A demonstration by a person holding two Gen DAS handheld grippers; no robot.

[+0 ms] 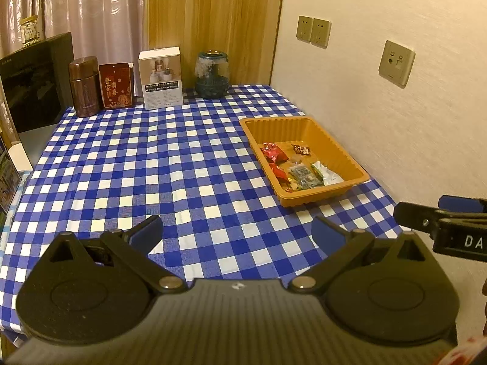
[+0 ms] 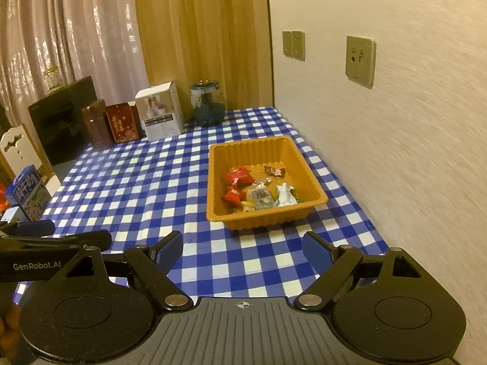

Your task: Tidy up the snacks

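Blue-and-white checked cloth covers the bench (image 1: 137,167), bare across its middle. Along the far edge stand a white box (image 1: 161,77), a red tin (image 1: 116,85), a brown canister (image 1: 84,86) and a dark glass jar (image 1: 212,74), seemingly parked clear of the work. On the right, near the wall, an orange tray (image 2: 219,182) holds every wrapped snack (image 2: 240,176), so the sorting looks finished. Nearest, the left hand-held gripper (image 1: 237,232) and right hand-held gripper (image 2: 243,251) hang spread and empty.
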